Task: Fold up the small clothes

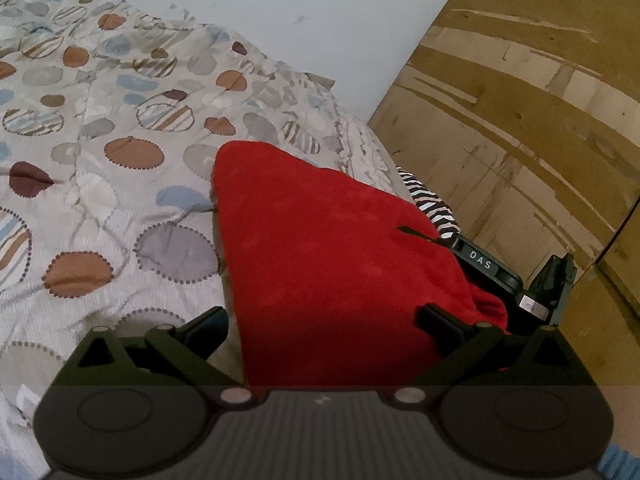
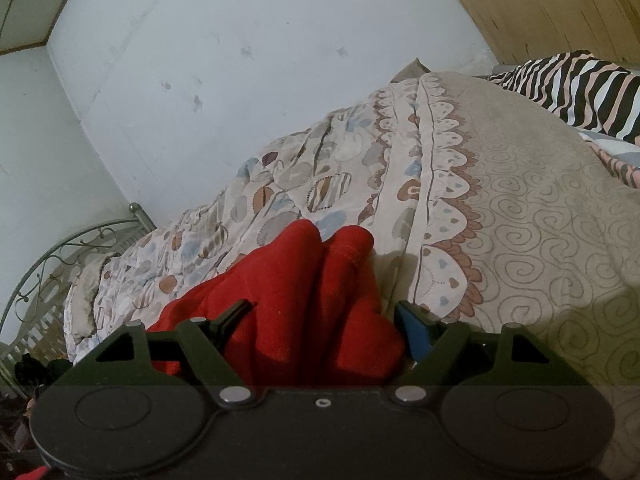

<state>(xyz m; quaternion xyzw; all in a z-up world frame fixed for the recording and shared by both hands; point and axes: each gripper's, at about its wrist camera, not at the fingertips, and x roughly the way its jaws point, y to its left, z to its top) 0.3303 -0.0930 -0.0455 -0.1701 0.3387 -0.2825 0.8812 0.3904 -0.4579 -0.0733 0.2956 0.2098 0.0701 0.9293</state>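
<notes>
Lying on the bed, the red cloth (image 1: pixel 328 248) is soft and bunched up, close to both grippers. From the left gripper (image 1: pixel 320 320) it looks like a big red hump that fills the gap between the two fingers. The jaws stand wide there, but I cannot tell if they press on the cloth. From the right gripper (image 2: pixel 324 316) the cloth (image 2: pixel 304 304) shows two thick folds that poke up between the fingers. Those jaws stand wide too, and the blue pad (image 2: pixel 414 330) on one finger sits just beside the red folds.

Under the cloth is a bedspread (image 1: pixel 120 152) with brown, blue and grey dots. A zebra cloth (image 2: pixel 580 88) lies farther off on the bed. Behind the bed is a pale wall (image 2: pixel 240 60), with a brown board (image 1: pixel 520 120) beside it. A metal bed end (image 2: pixel 60 256) with curls stands at the far side.
</notes>
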